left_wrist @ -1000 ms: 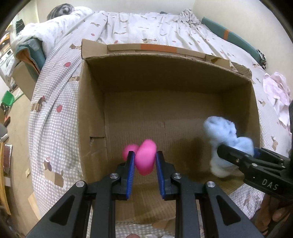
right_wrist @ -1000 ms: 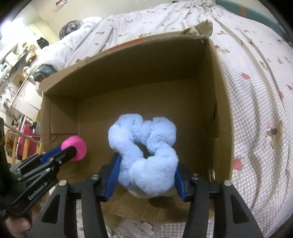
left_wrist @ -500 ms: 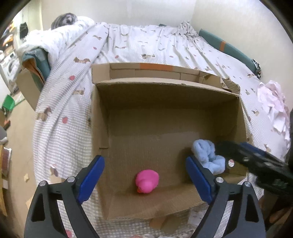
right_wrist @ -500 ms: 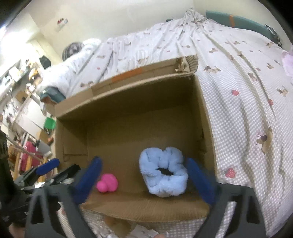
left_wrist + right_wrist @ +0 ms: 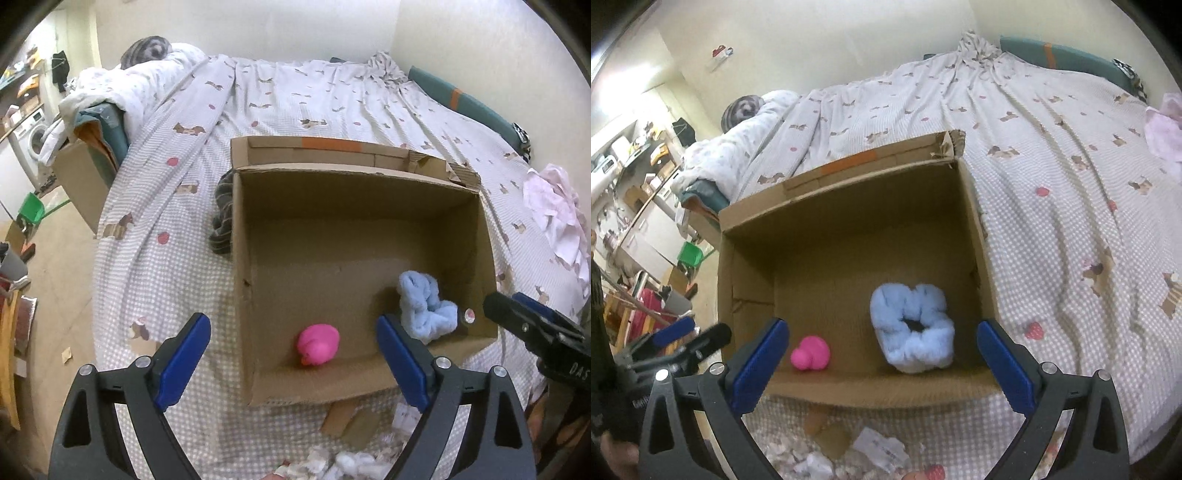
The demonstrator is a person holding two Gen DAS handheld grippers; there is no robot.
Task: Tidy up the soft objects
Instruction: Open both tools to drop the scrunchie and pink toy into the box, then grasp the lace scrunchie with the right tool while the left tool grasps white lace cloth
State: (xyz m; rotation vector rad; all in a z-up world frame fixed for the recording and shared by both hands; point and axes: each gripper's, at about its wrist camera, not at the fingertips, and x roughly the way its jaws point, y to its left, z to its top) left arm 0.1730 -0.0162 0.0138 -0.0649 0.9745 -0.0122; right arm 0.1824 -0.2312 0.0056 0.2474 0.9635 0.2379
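An open cardboard box (image 5: 369,173) (image 5: 846,184) sits on the bed. On its floor near the front wall lie a pink rubber duck (image 5: 318,344) (image 5: 810,353) and a fluffy light-blue scrunchie (image 5: 424,308) (image 5: 911,326). My left gripper (image 5: 293,362) hangs above the box's front left part, open, nothing between its blue pads. My right gripper (image 5: 882,363) is open above the front right part, also holding nothing. In the left wrist view the right gripper's tips (image 5: 517,317) show at the right edge; the right wrist view has the left gripper's tips (image 5: 690,336) at its left edge.
The bed carries a checked cover with small prints (image 5: 155,258). A dark striped cloth (image 5: 221,218) lies against the box's left wall. Pink-white fabric (image 5: 554,214) lies at the right. Small soft items and paper scraps (image 5: 849,458) lie at the bed's near edge. Another carton (image 5: 85,181) stands left of the bed.
Both grippers opened and let go: the duck and the scrunchie dropped onto the box floor. Both grippers then rose and drew back, so the box looks smaller.
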